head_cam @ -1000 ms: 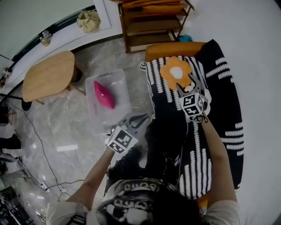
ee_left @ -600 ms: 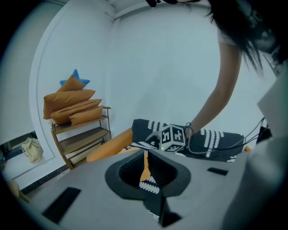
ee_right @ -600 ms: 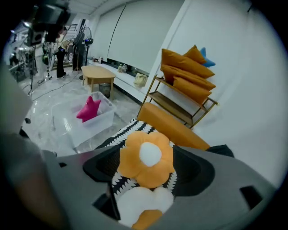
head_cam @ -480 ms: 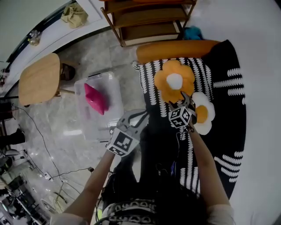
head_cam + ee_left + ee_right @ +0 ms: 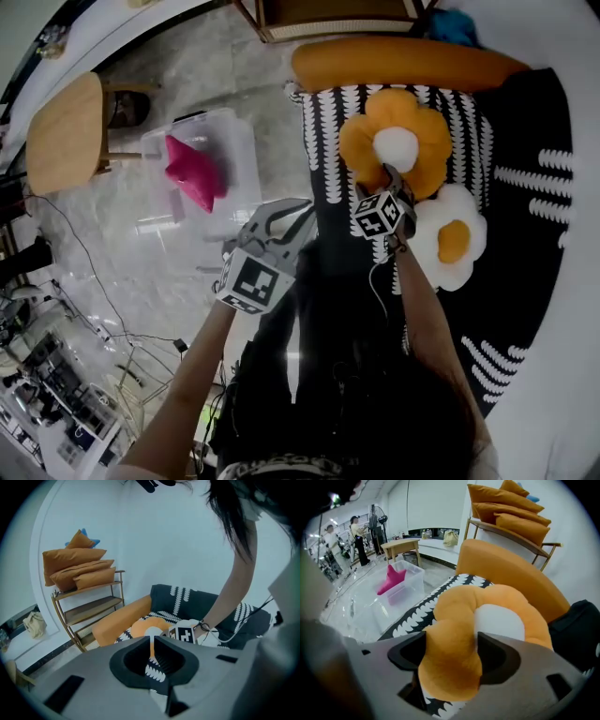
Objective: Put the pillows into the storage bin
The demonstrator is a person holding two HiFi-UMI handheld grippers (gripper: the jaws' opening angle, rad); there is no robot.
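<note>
Sofa: the sofa (image 5: 530, 291) fills the right of the head view under a black cover with white marks. An orange bolster (image 5: 412, 64) lies along its far edge. Two pillows are not yet stowed and lie on it.

Storage bin: the clear storage bin (image 5: 242, 155) stands on the floor just left of the sofa's edge. It is across the person's body from the pillow being reached for.

Orange flower pillow: the orange flower pillow (image 5: 398, 150) lies flat on the sofa near the bolster. Its ring of petals spreads evenly, so it has no long axis. It is directly under and ahead of the right gripper, and its near petal points back at the person.

White flower pillow: the white flower pillow (image 5: 453, 239) touches the orange one on the near right side, right of the person's right forearm.

Pink pillow: the pink pillow (image 5: 190, 173) already lies inside the bin.

Right gripper: the right gripper (image 5: 452, 656) points steeply down. Its jaws have just been opening and stand wide apart. They straddle the near petal, which bulges up between them and is not yet pinched. It is much the nearer gripper, and I judge that closing on the petal is all the grasp needs.

Left gripper: the left gripper (image 5: 302, 204) has its jaws together on nothing. It hangs over the sofa's left edge between bin and pillow, well short of either.
</note>
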